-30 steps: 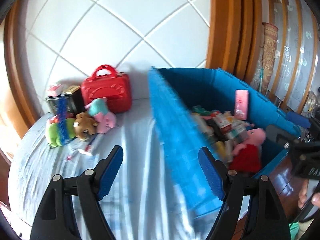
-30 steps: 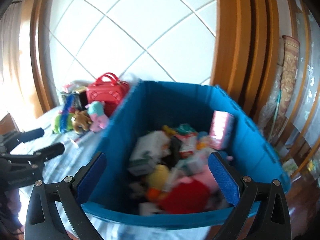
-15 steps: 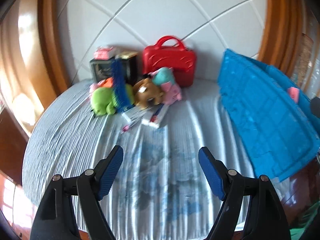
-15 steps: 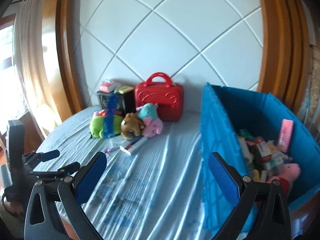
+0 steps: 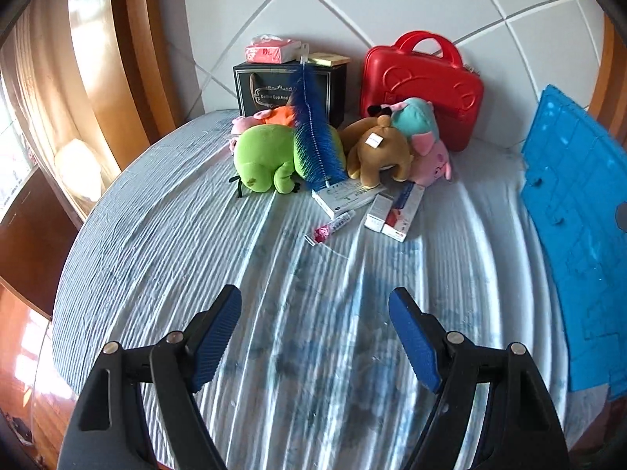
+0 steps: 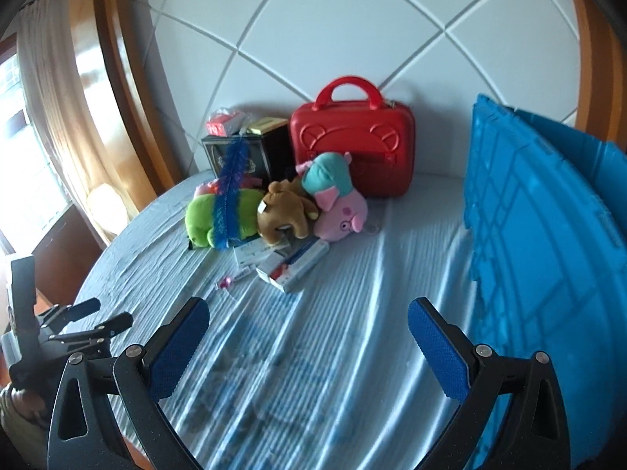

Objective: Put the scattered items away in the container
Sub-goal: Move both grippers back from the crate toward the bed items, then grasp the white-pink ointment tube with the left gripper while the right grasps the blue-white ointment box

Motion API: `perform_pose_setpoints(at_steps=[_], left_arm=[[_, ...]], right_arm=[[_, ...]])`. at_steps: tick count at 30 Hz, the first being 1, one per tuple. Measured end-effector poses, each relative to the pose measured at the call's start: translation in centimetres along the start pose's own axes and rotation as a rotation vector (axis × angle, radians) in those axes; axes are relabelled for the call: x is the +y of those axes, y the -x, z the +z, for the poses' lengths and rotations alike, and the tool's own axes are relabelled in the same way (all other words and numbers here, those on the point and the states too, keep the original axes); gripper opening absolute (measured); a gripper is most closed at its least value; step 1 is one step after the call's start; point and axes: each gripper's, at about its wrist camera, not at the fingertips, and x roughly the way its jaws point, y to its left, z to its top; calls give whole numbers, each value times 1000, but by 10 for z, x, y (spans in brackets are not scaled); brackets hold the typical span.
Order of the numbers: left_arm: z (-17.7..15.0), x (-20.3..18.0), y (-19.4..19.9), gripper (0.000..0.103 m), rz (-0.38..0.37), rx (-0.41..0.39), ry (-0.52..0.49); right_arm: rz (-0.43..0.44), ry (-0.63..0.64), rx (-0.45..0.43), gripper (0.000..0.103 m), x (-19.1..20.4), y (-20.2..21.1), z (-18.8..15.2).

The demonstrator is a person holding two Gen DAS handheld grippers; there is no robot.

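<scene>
While we hold both tools above the bed cover (image 5: 164,243), nothing is between their fingers. Our left gripper (image 5: 315,337) has its blue pads well apart, and below the gap we see only the striped cloth; it touches no item. Our right gripper (image 6: 309,346) stands the same way, with its jaws wide and empty, over the cover and beside the blue container (image 6: 548,258), whose wall rises at the right edge of both views. From the right wrist view we also see the left tool low at the left side, with its two fingers apart. The scattered items lie together near the white wall, well apart from both tools: a green plush (image 5: 262,156) with a blue brush (image 5: 313,137) lying across it, a brown plush (image 5: 378,152) just beside it, and a pink pig plush (image 5: 425,145) touching the brown one. In front of these lie flat small boxes (image 5: 395,211) and a small pink tube (image 5: 333,227) on the cloth. Behind them stand a red case (image 5: 421,86) and a black box (image 5: 274,90), and a pink packet (image 5: 272,50) rests on top of the black box.
</scene>
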Motion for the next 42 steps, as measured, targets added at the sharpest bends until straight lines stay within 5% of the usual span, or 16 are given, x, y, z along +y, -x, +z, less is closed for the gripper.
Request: perform_pose_setpoints(at_steps=[15, 16, 20, 26, 29, 35, 42], left_arm=[[42, 5, -140, 77, -98, 105, -80], [44, 5, -151, 73, -102, 111, -86], [51, 4, -201, 52, -140, 162, -100], [54, 2, -249, 48, -182, 182, -123], [50, -3, -267, 48, -173, 217, -154], [53, -5, -274, 46, -156, 148, -181], [50, -22, -271, 19, -189, 129, -177]], right_arm=[[-32, -44, 175, 101, 14, -141, 14], [-38, -45, 186, 99, 16, -152, 14], [-53, -63, 228, 63, 24, -193, 9], [-55, -93, 305, 58, 32, -260, 1], [-50, -97, 339, 58, 37, -289, -2], [-34, -107, 365, 59, 43, -327, -7], [-103, -90, 377, 48, 29, -333, -18]])
